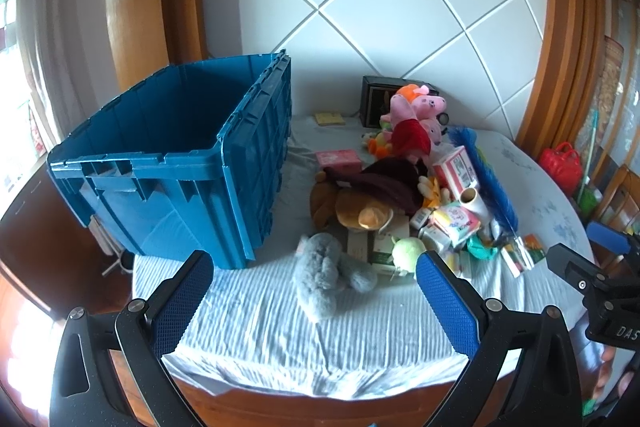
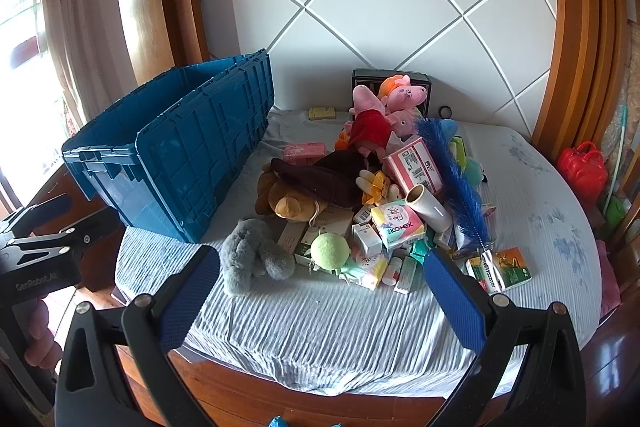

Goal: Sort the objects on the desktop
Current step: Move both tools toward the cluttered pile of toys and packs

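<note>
On the left of the table (image 1: 260, 327), in the left wrist view, the blue crate (image 1: 180, 163) stood apparently empty, its floor hidden. The left gripper (image 1: 314, 291) hung spread, holding nothing, near the grey plush (image 1: 320, 271).

In the right wrist view, the right gripper (image 2: 320, 285) was likewise released before the unsorted pile (image 2: 372, 195). Sorting looked unstarted; buried items stayed hard to identify.

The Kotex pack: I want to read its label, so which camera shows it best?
The right wrist view: the Kotex pack faces the camera, brand lettering legible. In the left wrist view the pack is smaller, lettering unreadable.
</note>
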